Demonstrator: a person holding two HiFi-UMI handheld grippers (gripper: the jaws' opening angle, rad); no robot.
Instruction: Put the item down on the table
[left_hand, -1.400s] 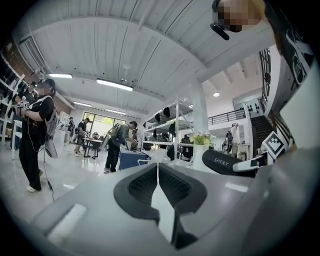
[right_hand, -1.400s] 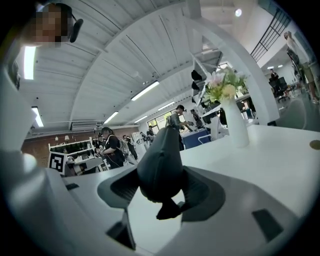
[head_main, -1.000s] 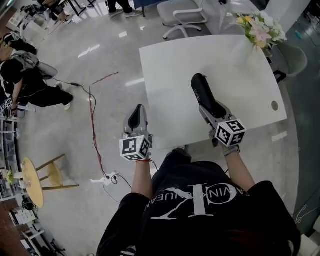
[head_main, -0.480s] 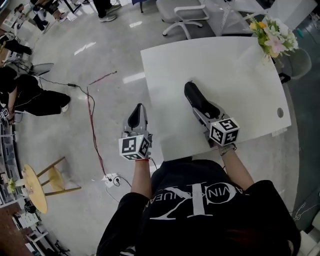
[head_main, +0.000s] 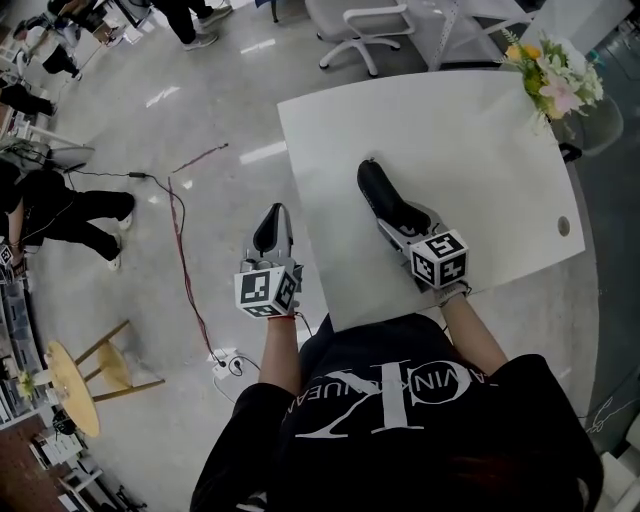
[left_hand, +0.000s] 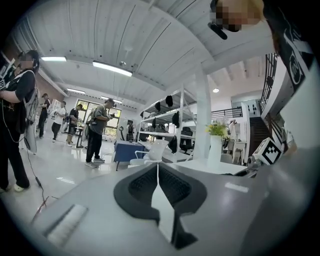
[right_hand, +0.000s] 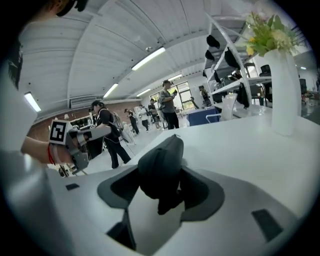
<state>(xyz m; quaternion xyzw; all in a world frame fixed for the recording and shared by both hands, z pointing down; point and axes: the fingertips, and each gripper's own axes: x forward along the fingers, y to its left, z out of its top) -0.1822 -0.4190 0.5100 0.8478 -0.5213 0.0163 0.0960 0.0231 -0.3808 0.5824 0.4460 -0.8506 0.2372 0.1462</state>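
The white rectangular table (head_main: 480, 150) lies under the dark, rounded, soft-looking item (head_main: 375, 188), which is clamped in the right gripper (head_main: 408, 228), near the surface. The item is best lowered until rested, and only then released. The left gripper (head_main: 268, 232) is closed on nothing, beside the table.

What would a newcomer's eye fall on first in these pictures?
The white table stands out, with flowers at its far right corner. Over its near part the right gripper is shut on a dark item. The left gripper hangs shut and empty over the floor, left of the table.
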